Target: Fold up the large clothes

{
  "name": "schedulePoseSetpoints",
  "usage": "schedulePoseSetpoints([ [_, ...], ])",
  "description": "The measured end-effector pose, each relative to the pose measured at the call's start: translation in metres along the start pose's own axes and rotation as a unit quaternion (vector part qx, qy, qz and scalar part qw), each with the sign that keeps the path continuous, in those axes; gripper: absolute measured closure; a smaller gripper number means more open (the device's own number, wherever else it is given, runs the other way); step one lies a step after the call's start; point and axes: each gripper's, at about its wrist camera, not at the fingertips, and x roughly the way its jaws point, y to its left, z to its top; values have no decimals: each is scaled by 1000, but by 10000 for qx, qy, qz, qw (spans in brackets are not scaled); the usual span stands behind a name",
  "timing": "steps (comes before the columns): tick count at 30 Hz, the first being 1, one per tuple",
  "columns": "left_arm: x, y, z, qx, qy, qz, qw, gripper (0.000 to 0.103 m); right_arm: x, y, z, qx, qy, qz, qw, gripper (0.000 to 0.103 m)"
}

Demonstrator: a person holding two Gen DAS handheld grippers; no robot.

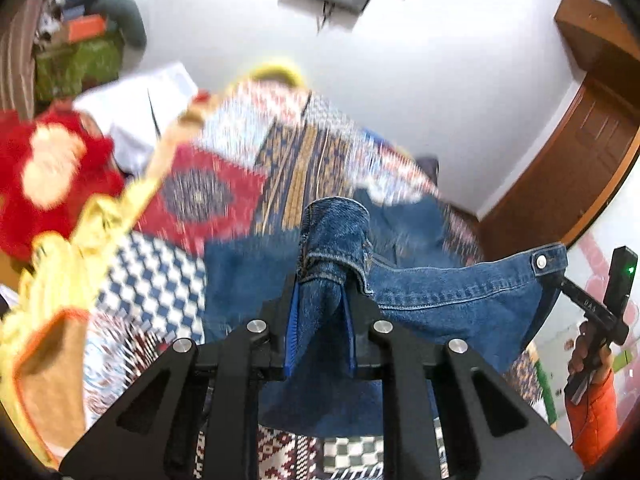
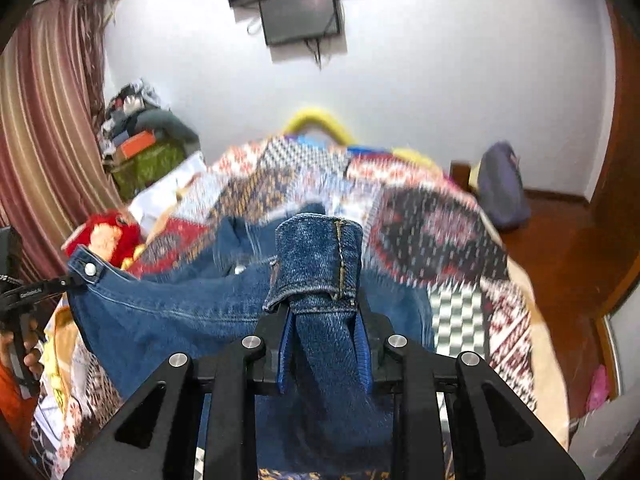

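Right up against the lens, the left tongs (image 1: 320, 312) are clenched on a bunched fold of the denim garment (image 1: 440, 292), blue pads pressed in from both sides with a cuffed, stitched hem poking up between them. Over on the other side it's the same story: the right tongs (image 2: 324, 344) are clamped on another cuffed edge of the same denim, seam running straight up the middle of the roll.

So the garment is off the bed, slung between the two grips and hanging in the air above the patchwork quilt (image 2: 432, 216). Its long axis runs side to side, tongs to tongs, with the slack body sagging below that line. A snap-buttoned corner (image 1: 541, 261) juts out beyond the far grip in each view, loose and unheld.

That's the relation that matters here, I'd say: both hands are equally on the cloth, one at each end, and the bed lies straight ahead and below. The next move likely calls for carrying it forward and lowering it flat, keeping the span taut so it doesn't crumple.

Further out, a red plush toy (image 1: 52, 172) and a yellow cloth (image 1: 100, 216) sit on the left of the bed.
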Motion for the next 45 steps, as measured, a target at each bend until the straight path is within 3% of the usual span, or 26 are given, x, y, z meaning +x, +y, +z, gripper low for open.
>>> schedulePoseSetpoints([
  [5,-8,-15,27,315,-413,371,9980,85,-14,5,33,18,-373,-22,9993,81],
  [11,23,-20,48,434,-446,651,9959,85,12,12,54,-117,-463,-263,9985,81],
  [17,84,-9,56,505,-193,865,9948,85,76,-3,55,43,-139,-443,9989,83],
  [24,165,10,42,660,414,1246,9891,82,159,-30,32,192,422,-729,9963,83],
  [26,188,18,32,798,639,1534,9829,74,178,-37,20,189,642,-777,9947,83],
  [29,215,31,17,1085,944,2292,9627,67,202,-48,-1,32,956,-896,9914,78],
  [30,220,37,13,1125,1008,2306,9612,53,204,-50,-4,20,1011,-872,9910,77],
  [31,220,42,12,1082,994,2329,9613,44,205,-53,-7,26,1040,-833,9911,76],
  [34,210,52,15,821,966,2166,9680,42,201,-59,-11,23,1088,-802,9908,69],
  [35,207,53,16,812,987,2180,9676,40,200,-60,-12,-77,1149,-978,9885,66],
  [36,202,53,17,826,997,2222,9664,36,198,-60,-14,-256,1246,-1218,9844,66],
  [39,186,49,19,883,1002,2280,9645,33,184,-62,-18,-535,1325,-1398,9798,66],
  [45,143,22,21,1537,849,2478,9528,31,127,-49,-10,-584,1010,-1137,9866,66],
])
